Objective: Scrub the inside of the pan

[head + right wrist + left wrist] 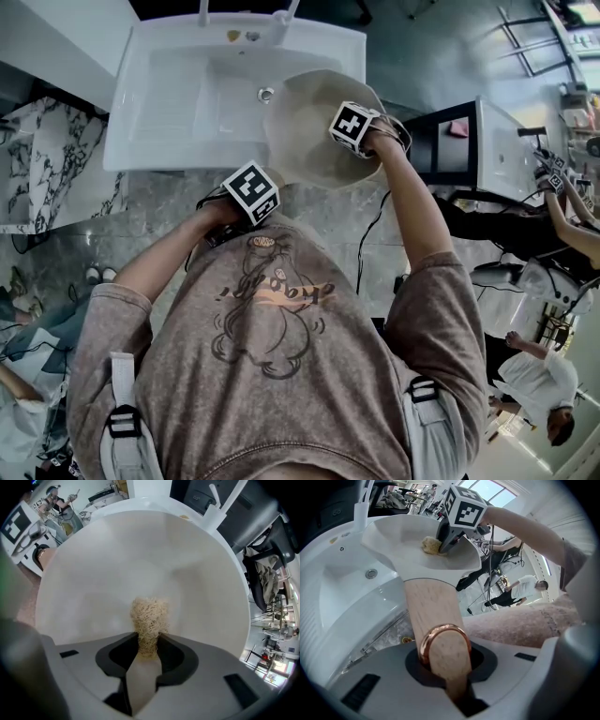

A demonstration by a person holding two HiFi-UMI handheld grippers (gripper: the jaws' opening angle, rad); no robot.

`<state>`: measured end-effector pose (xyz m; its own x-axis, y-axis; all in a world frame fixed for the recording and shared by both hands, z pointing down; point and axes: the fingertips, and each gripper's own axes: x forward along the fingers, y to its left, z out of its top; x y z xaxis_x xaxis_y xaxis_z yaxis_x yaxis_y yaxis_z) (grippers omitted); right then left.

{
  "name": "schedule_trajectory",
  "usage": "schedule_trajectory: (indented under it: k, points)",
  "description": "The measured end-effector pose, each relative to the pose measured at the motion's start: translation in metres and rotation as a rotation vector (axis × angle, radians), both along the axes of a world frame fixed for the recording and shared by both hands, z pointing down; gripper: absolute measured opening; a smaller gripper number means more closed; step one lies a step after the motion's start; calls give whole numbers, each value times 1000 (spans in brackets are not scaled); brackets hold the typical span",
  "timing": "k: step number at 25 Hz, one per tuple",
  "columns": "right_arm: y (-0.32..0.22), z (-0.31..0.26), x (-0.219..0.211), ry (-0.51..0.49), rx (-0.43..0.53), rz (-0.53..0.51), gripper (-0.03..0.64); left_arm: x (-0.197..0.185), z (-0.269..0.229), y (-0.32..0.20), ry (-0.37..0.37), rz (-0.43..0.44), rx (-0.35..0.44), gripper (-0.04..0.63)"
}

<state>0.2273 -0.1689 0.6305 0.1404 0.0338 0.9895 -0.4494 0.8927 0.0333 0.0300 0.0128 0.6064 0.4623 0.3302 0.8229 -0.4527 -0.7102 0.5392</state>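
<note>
Pan (pixel 309 131) tilted over sink (pixel 169 103); left gripper (pixel 449 667) jaws clamp its handle (pixel 429 606); right gripper (pixel 147 648) jaws pinch scrubber (pixel 149 616) against its inside.

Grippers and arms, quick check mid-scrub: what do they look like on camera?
Both the left gripper and the right gripper have pale grey plastic bodies with a dark recess around the jaws. Each carries a white cube printed with black square markers. The arms are bare below the short sleeves of a brownish T-shirt with a cartoon print. Grey straps with black buckles cross the shoulders.
</note>
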Motion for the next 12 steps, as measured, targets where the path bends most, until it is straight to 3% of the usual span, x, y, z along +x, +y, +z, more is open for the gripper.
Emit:
schedule_trajectory:
  k: [12]
  points:
    - [42, -3, -16, -44, -97, -39, 140, -1, -2, 0, -4, -3, 1, 58]
